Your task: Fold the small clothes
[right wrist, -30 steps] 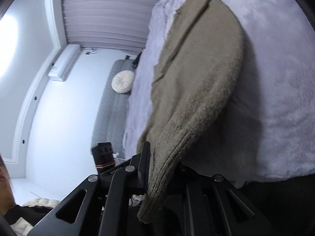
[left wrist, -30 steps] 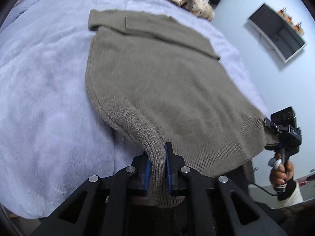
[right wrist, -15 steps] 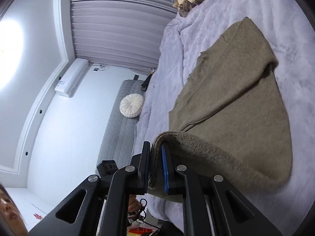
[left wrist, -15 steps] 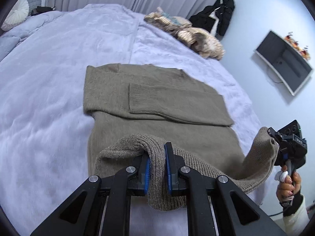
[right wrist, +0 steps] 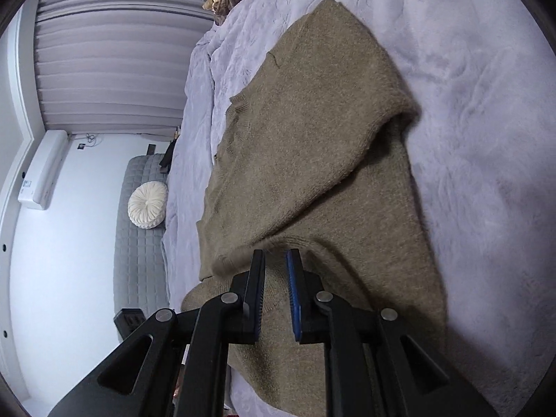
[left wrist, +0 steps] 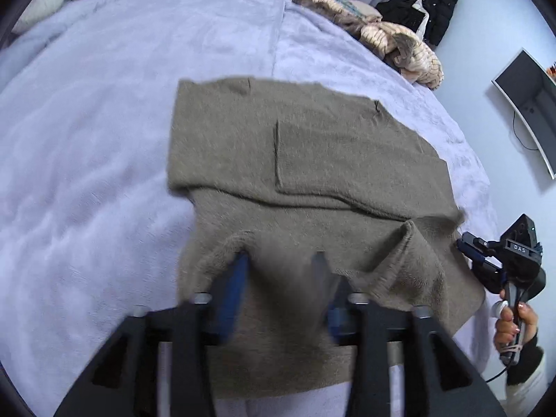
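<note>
An olive-brown knit sweater point(left wrist: 312, 160) lies on the lavender bed point(left wrist: 104, 139), its lower part folded up over the body. My left gripper point(left wrist: 279, 264) hovers over the folded hem with its jaws opening wide. Cloth lies under and between its blurred fingers point(left wrist: 239, 271), unpressed. At the sweater's right corner a person's hand point(left wrist: 514, 323) holds my right gripper point(left wrist: 464, 243). In the right wrist view the right gripper point(right wrist: 276, 260) sits at the sweater point(right wrist: 312, 121) fold. Its jaws are opening by a narrow gap, through which the hem shows lying below them.
A heap of beige striped clothes point(left wrist: 399, 45) and a black jacket point(left wrist: 431, 3) sit at the bed's far right. A screen point(left wrist: 528, 104) hangs on the wall. Beyond the bed point(right wrist: 469, 104) stands a grey sofa point(right wrist: 139, 260) with a round white cushion point(right wrist: 147, 208).
Both grippers carried the hem from the bed's near edge up over the sweater, folding it. The left jaws then spread wide and let go; the right jaws parted slightly.
</note>
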`<action>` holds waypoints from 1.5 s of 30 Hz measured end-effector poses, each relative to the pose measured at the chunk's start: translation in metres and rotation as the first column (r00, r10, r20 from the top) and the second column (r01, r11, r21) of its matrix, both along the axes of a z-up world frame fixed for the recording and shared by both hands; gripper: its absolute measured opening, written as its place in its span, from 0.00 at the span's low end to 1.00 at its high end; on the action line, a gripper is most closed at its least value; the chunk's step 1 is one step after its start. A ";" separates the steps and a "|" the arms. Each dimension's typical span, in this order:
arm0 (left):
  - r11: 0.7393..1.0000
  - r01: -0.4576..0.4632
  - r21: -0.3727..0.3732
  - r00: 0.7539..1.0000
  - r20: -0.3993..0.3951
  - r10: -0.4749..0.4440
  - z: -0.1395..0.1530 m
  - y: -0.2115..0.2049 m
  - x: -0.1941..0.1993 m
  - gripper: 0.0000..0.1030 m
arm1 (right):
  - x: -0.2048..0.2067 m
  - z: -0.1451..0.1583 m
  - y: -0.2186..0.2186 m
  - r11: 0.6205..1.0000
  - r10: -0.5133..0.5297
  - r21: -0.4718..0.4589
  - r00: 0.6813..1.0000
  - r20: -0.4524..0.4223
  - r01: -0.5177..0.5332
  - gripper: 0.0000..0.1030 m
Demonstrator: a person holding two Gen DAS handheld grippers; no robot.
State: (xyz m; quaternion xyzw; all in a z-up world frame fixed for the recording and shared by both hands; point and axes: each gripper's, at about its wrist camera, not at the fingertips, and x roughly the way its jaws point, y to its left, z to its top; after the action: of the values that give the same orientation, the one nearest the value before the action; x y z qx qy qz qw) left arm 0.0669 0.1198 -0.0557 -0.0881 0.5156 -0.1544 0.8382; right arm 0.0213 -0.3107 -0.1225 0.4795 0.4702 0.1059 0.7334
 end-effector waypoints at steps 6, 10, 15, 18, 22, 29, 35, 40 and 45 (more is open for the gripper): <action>0.995 -0.014 0.097 0.991 0.130 0.001 0.021 0.012 0.002 0.94 | -0.007 0.026 -0.002 0.979 0.071 -0.191 0.997 0.017 -0.066 0.67; 0.990 0.058 0.126 0.996 0.065 -0.066 0.002 0.001 0.021 0.94 | -0.002 0.033 0.005 0.950 0.144 -0.281 0.990 0.013 -0.134 0.67; 0.975 0.166 0.150 0.986 0.006 -0.168 -0.020 -0.034 0.044 0.94 | 0.025 0.024 0.029 0.906 0.239 -0.351 0.970 -0.037 -0.237 0.67; 0.955 0.215 0.204 0.977 -0.033 -0.212 -0.031 -0.055 0.050 0.67 | 0.037 0.014 0.046 0.852 0.294 -0.424 0.951 -0.098 -0.308 0.65; 0.934 0.236 0.270 0.970 -0.006 -0.243 -0.031 -0.061 0.037 0.09 | 0.030 0.020 0.069 0.743 0.360 -0.555 0.922 -0.140 -0.374 0.10; 0.958 0.152 0.244 0.954 0.216 -0.207 0.034 -0.034 -0.001 0.09 | -0.018 0.082 0.095 0.528 0.398 -0.807 0.917 -0.039 -0.264 0.10; 0.963 0.081 0.257 0.915 0.364 -0.174 0.077 -0.035 0.012 0.09 | -0.015 0.138 0.083 0.460 0.348 -0.884 0.932 0.097 -0.080 0.10; 0.972 0.056 0.229 0.912 0.384 -0.143 0.084 -0.044 0.062 0.09 | 0.030 0.150 0.076 0.457 0.329 -0.888 0.937 0.121 -0.046 0.10; 0.969 0.015 0.246 0.935 0.341 -0.101 0.059 -0.052 0.125 0.09 | 0.092 0.129 0.062 0.466 0.301 -0.883 0.949 0.094 -0.060 0.10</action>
State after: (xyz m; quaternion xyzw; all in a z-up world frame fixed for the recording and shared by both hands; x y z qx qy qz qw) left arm 0.1917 0.0677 0.0030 0.0579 0.3749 -0.1293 0.9162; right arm 0.1135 -0.2486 0.0061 -0.0272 0.4161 -0.0130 0.9088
